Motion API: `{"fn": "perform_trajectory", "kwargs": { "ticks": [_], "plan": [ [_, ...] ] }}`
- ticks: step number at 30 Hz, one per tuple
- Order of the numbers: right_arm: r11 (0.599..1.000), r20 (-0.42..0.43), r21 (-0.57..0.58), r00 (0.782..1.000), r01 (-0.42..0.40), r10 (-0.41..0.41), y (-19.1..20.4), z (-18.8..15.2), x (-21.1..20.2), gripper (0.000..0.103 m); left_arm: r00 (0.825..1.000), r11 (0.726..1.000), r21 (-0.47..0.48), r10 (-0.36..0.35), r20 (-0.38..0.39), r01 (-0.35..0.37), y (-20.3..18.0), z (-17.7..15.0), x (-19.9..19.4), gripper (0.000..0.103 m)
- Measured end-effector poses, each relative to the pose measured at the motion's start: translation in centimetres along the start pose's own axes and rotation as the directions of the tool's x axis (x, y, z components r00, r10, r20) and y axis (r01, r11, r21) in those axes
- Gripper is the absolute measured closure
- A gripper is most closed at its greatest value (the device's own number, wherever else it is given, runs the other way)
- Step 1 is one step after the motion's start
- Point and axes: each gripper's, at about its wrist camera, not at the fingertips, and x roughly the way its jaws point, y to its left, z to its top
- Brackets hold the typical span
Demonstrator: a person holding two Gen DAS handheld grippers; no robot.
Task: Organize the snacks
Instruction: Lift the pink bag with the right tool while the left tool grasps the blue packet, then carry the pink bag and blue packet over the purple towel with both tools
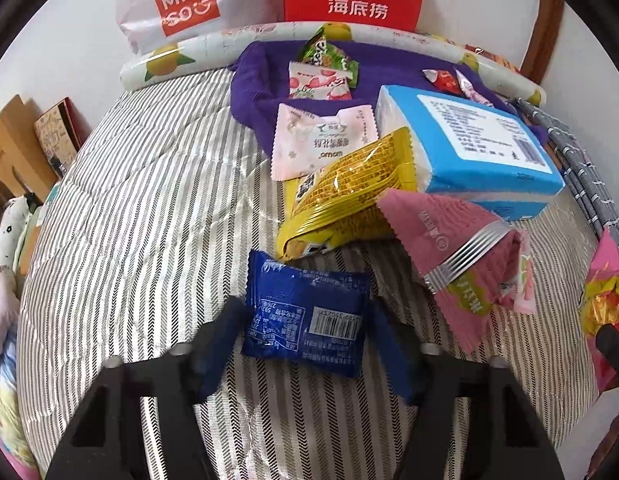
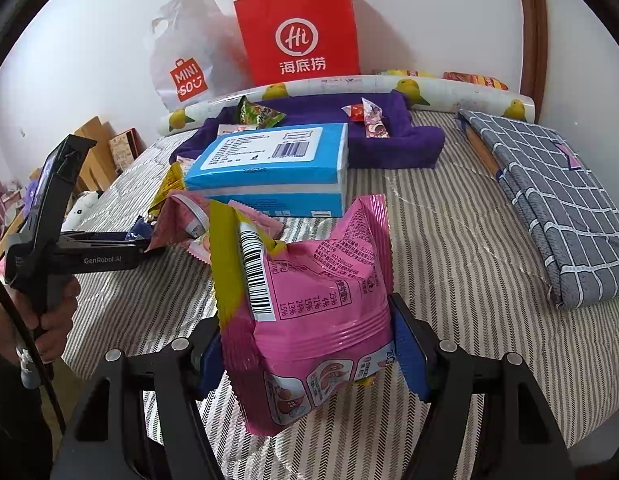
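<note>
while the right tool [image 2: 305,356] grips a pink snack bag [image 2: 309,304], the left tool [image 1: 305,344] straddles a blue packet [image 1: 305,320].

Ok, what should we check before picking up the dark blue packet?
1. Dark blue packet lies between the fingers of the left tool: ok.
2. Left tool's pads press on it: cannot tell.
3. Yellow packet is clear of it: cannot tell, their corners come close.
4. Right tool grips the pink snack bag firmly: ok.
5. Red paper bag stands upright: ok.
</note>
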Motion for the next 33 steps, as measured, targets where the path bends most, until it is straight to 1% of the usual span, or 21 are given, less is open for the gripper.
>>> {"fn": "perform_trajectory", "kwargs": {
  "ticks": [1, 2, 3, 4, 6, 10, 15, 18, 25, 33],
  "plan": [
    [1.000, -0.001, 0.001, 1.000, 0.004, -0.004, 0.0, 0.1, 0.0, 0.033, 1.000, 1.000, 0.000, 0.000, 0.000, 0.000, 0.1, 0.1, -0.1, 0.053],
    [1.000, -0.002, 0.001, 1.000, 0.007, -0.007, 0.0, 0.2, -0.1, 0.033, 1.000, 1.000, -0.001, -0.003, -0.003, 0.003, 0.2, 0.1, -0.2, 0.062],
    [1.000, -0.001, 0.000, 1.000, 0.010, -0.010, 0.1, 0.4, -0.2, 0.033, 1.000, 1.000, -0.007, -0.012, -0.006, 0.012, 0.5, 0.2, -0.3, 0.069],
    [1.000, 0.002, -0.002, 1.000, 0.012, -0.012, 0.2, 0.6, -0.3, 0.033, 1.000, 1.000, -0.017, -0.024, -0.011, 0.024, 0.8, 0.3, -0.4, 0.069],
    [1.000, 0.011, -0.005, 1.000, 0.019, -0.019, 0.4, 1.0, -0.8, 0.033, 0.998, 0.997, -0.046, -0.068, -0.015, 0.067, 1.5, 0.5, -0.9, 0.069],
    [1.000, 0.041, -0.019, 0.999, 0.019, -0.018, 1.0, 2.0, -2.0, 0.033, 0.997, 0.996, -0.057, -0.073, 0.012, 0.074, 2.1, 0.6, -2.2, 0.069],
    [0.999, 0.073, -0.034, 0.997, 0.018, -0.016, 2.0, 3.1, -3.2, 0.033, 0.993, 0.990, -0.082, -0.107, 0.051, 0.111, 2.9, 1.0, -4.5, 0.069],
    [0.999, 0.074, -0.029, 0.997, 0.018, -0.016, 2.3, 3.8, -3.5, 0.033, 0.992, 0.990, -0.080, -0.109, 0.070, 0.115, 2.9, 1.4, -5.5, 0.069],
    [0.998, 0.072, -0.021, 0.996, 0.057, -0.055, 2.4, 6.2, -3.9, 0.033, 0.983, 0.984, -0.089, -0.147, 0.114, 0.157, 3.2, 3.5, -7.8, 0.069],
    [0.998, 0.105, -0.016, 0.993, 0.059, -0.057, 2.2, 9.5, -4.2, 0.033, 0.974, 0.980, -0.086, -0.164, 0.156, 0.178, 3.1, 6.4, -9.2, 0.069]
  ]
}}
